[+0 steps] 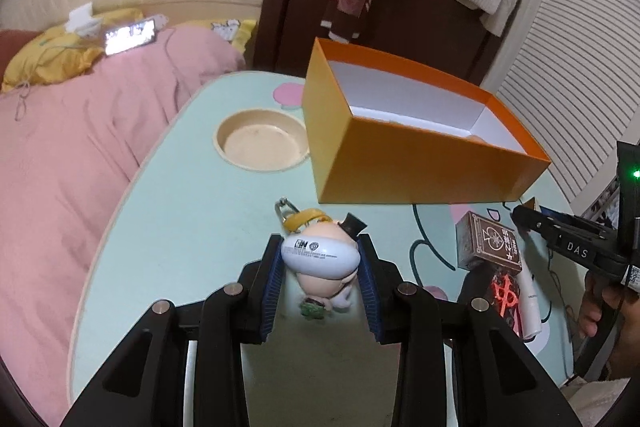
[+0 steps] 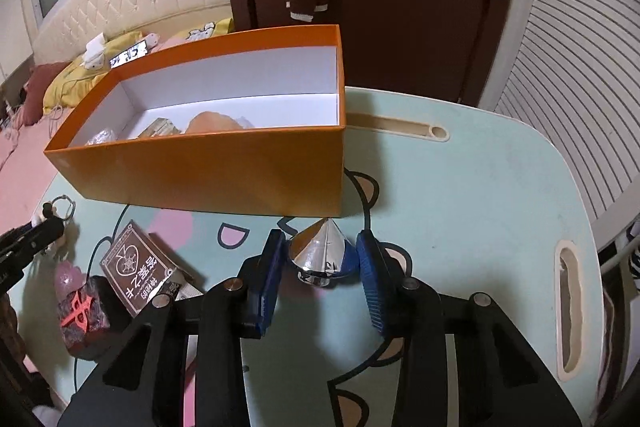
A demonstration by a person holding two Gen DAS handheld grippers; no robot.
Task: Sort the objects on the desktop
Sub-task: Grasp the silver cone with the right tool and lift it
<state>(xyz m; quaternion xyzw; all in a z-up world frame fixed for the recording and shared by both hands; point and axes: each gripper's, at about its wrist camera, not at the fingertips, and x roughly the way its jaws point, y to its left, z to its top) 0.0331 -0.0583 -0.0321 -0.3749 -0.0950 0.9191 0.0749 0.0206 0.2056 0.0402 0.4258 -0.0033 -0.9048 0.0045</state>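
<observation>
My left gripper [image 1: 320, 247] is shut on a small figurine keychain [image 1: 320, 261]. Its blue pads press both sides of the toy's white base, and the head with a black hat lies toward the orange box [image 1: 420, 167]. My right gripper [image 2: 322, 247] is shut on a shiny silver cone [image 2: 324, 251], just in front of the orange box [image 2: 208, 171]. Inside the box lie several items, among them a peach-coloured lump [image 2: 212, 123]. A brown card box [image 2: 136, 267] and a dark block with a red character [image 2: 82, 315] lie between the two grippers.
The mint-green table [image 1: 192, 227] has a round cup recess [image 1: 262, 143] left of the box and a slot [image 2: 568, 307] near its right edge. A white tube [image 1: 530, 307] lies by the block. A bed with a pink blanket [image 1: 80, 147] borders the table's left side.
</observation>
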